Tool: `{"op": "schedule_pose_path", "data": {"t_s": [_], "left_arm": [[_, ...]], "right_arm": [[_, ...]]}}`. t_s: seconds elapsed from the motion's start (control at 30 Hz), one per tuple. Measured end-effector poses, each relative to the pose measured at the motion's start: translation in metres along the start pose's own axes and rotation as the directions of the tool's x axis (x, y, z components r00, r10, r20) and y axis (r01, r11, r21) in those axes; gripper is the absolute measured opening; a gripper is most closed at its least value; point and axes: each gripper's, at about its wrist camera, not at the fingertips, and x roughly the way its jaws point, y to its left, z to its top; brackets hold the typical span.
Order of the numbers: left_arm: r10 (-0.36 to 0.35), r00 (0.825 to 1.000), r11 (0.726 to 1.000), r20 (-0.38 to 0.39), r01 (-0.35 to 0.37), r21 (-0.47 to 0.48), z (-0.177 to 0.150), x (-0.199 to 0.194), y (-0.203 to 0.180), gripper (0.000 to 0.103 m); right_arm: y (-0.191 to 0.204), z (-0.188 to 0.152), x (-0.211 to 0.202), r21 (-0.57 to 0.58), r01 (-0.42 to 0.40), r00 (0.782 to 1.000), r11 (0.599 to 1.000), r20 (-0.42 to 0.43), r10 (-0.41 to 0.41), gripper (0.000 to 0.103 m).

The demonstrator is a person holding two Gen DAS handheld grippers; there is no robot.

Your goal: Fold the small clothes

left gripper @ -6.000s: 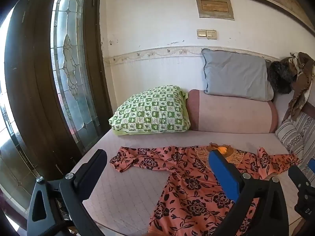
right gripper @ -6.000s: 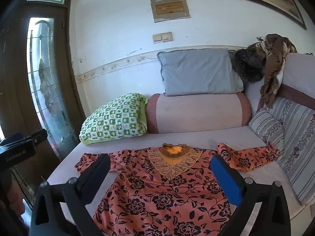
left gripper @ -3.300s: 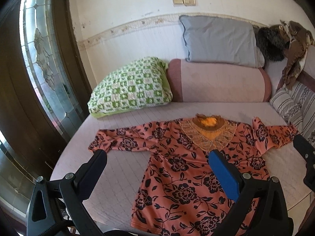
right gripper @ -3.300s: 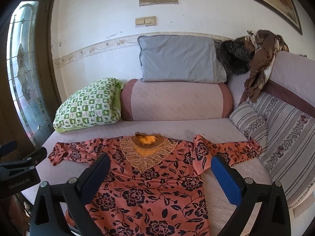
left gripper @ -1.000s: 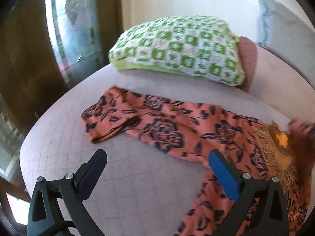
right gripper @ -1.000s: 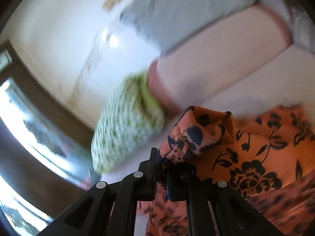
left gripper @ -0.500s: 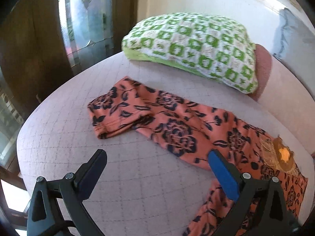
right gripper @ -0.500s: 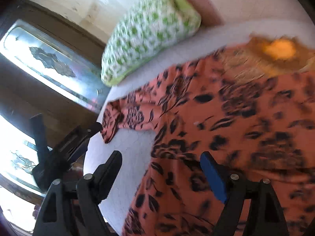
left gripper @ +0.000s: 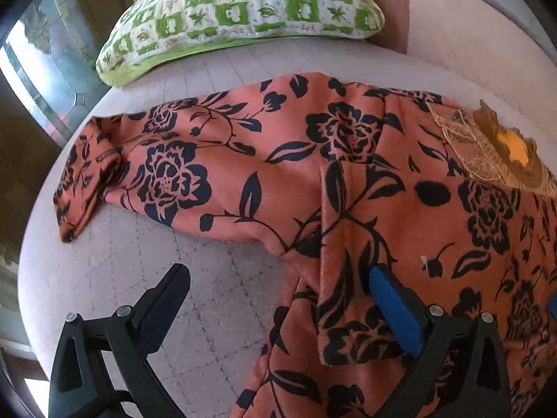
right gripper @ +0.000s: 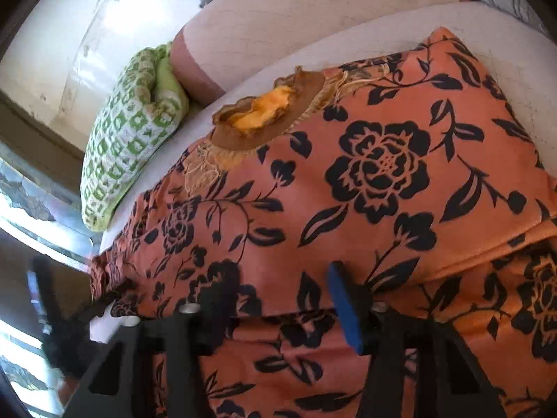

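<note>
Left wrist view: blouse [left gripper: 365, 181] lies flat on bed [left gripper: 195, 296], one sleeve [left gripper: 167, 170] stretched left, cuff near bed's left edge. My left gripper [left gripper: 278, 289] spread wide, astride side seam under armpit, pinching nothing. Cloth thin, limp, light; I judge best hold at cuff or seam edge. Bare room near-left; pillow [left gripper: 236, 7] crowds far side.

Right wrist view: right gripper [right gripper: 278, 299] low over blouse body, jaws closing, only flat cloth beneath, nothing pinched. Right sleeve already folded across chest. Collar [right gripper: 264, 115] far; bolster [right gripper: 313, 17] behind.
</note>
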Motion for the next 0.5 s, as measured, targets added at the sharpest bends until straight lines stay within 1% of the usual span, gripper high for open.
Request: {"op": "schedule_pose_path", "data": {"t_s": [0.03,0.07,0.1,0.13,0.17,0.2,0.27,0.33,0.4,0.47,0.5], "left_arm": [[-0.035,0.999,0.999,0.021,0.036,-0.035,0.002,-0.011,0.009,0.102],[-0.063,0.996,0.996,0.062,0.067,-0.065,0.003,-0.021,0.017,0.102],[-0.083,0.991,0.991,0.101,0.093,-0.100,0.002,-0.034,0.030,0.102],[-0.079,0.989,0.984,0.124,0.097,-0.147,0.001,-0.044,0.047,0.102],[-0.072,0.989,0.978,0.130,0.096,-0.187,-0.001,-0.050,0.060,0.102],[-0.073,0.989,0.965,0.129,0.103,-0.240,-0.003,-0.054,0.079,0.102],[-0.078,0.991,0.927,0.107,0.111,-0.357,-0.008,-0.059,0.119,0.102],[-0.096,0.993,0.870,0.065,0.116,-0.479,-0.017,-0.057,0.162,0.102],[-0.123,0.992,0.813,0.034,0.120,-0.570,-0.024,-0.052,0.195,0.102],[-0.158,0.987,0.747,0.036,0.143,-0.650,-0.032,-0.050,0.220,0.102],[-0.188,0.981,0.701,0.050,0.169,-0.693,-0.034,-0.048,0.231,0.102]], "right_arm": [[0.002,0.003,-0.004,-0.005,-0.035,0.999,0.999,0.012,0.035,0.053],[0.005,0.005,-0.010,-0.011,-0.073,0.996,0.997,0.041,0.074,0.053],[0.008,0.006,-0.013,-0.018,-0.087,0.994,0.996,0.063,0.088,0.053],[0.012,0.006,-0.016,-0.029,-0.093,0.993,0.995,0.073,0.094,0.053],[0.016,0.005,-0.016,-0.045,-0.101,0.992,0.994,0.075,0.104,0.053],[0.019,0.003,-0.016,-0.061,-0.101,0.991,0.993,0.077,0.106,0.053],[0.028,-0.004,-0.016,-0.119,-0.072,0.993,0.990,0.086,0.082,0.053],[0.040,-0.010,-0.013,-0.187,-0.044,0.994,0.981,0.087,0.062,0.053],[0.048,-0.016,-0.013,-0.230,-0.042,0.994,0.972,0.089,0.064,0.053],[0.052,-0.018,-0.015,-0.248,-0.052,0.992,0.967,0.096,0.078,0.053],[0.053,-0.017,-0.016,-0.253,-0.051,0.992,0.966,0.100,0.078,0.053]]}}
